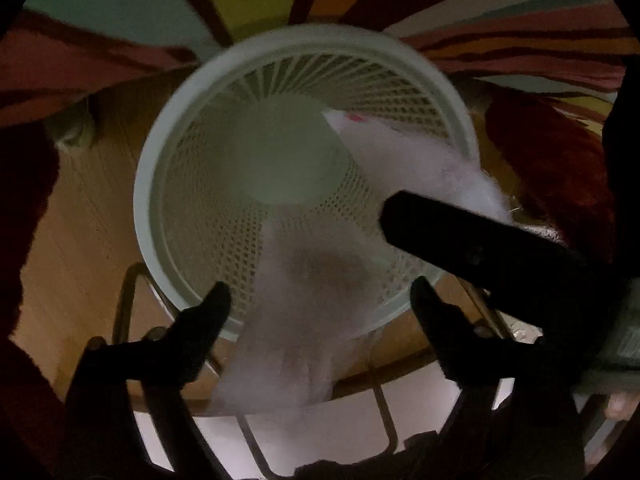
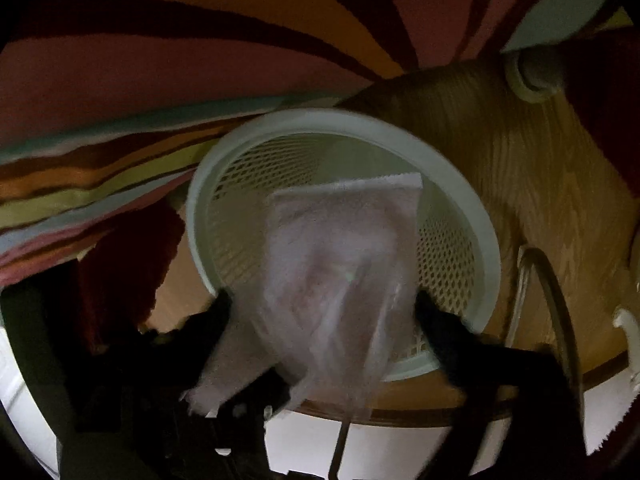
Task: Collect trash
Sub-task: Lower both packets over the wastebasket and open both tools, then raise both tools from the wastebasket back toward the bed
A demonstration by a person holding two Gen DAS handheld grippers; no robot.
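A white mesh waste basket (image 1: 192, 160) stands on the wooden floor below both grippers; it also shows in the right wrist view (image 2: 472, 200). A crumpled clear plastic bag (image 1: 304, 320) hangs over the basket's near rim, blurred, between the fingers of my left gripper (image 1: 320, 300), whose jaws stand wide apart. In the right wrist view the same bag (image 2: 336, 264) hangs between the spread fingers of my right gripper (image 2: 322, 308) and dips into the basket. The right gripper's dark finger (image 1: 460, 236) reaches across the basket's right rim in the left wrist view.
A striped multicoloured rug (image 1: 120, 12) lies beyond the basket, also in the right wrist view (image 2: 160, 60). A metal wire frame (image 1: 132, 292) stands beside the basket, seen too in the right wrist view (image 2: 556, 300). A white floor area (image 2: 400, 448) lies nearest me.
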